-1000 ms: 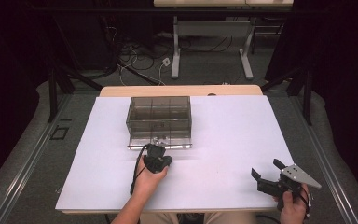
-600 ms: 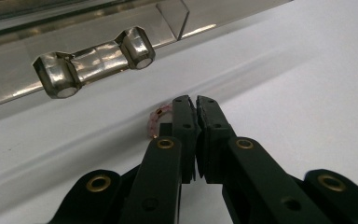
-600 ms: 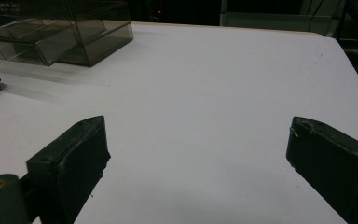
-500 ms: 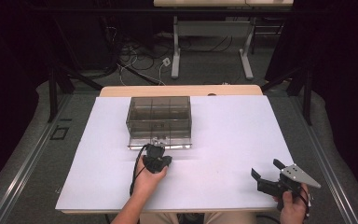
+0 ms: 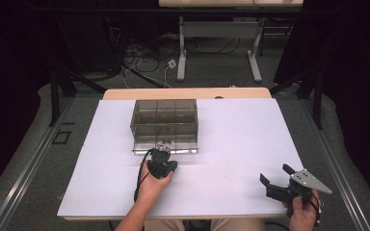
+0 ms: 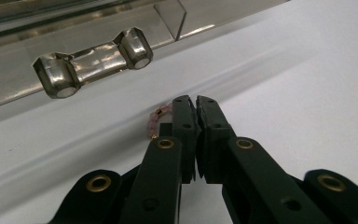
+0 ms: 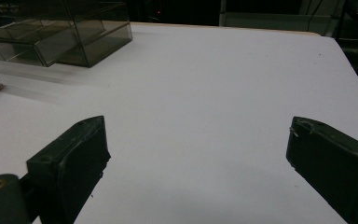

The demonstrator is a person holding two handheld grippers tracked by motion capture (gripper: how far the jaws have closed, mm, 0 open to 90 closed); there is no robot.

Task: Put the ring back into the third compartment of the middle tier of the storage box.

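A smoky clear drawer box (image 5: 164,115) stands mid-table, its bottom drawer (image 5: 165,145) drawn out a little. In the left gripper view the drawer's clear bar handle (image 6: 93,60) lies just ahead of my left gripper (image 6: 196,100). That gripper's jaws are shut on a short string of pink beads (image 6: 154,122) with gold bits, which hangs out on the left of the jaw tips over the white tabletop. From above, the left gripper (image 5: 162,153) sits right in front of the drawer. My right gripper (image 5: 275,174) rests open near the front right corner, with nothing between its jaws (image 7: 196,154).
The white table top (image 5: 241,139) spreads wide to the right of the box (image 7: 56,28). A wooden edge (image 5: 188,93) runs along the far side. Table legs and cables lie on the floor beyond. The left gripper's cable (image 5: 139,178) loops beside the person's hand.
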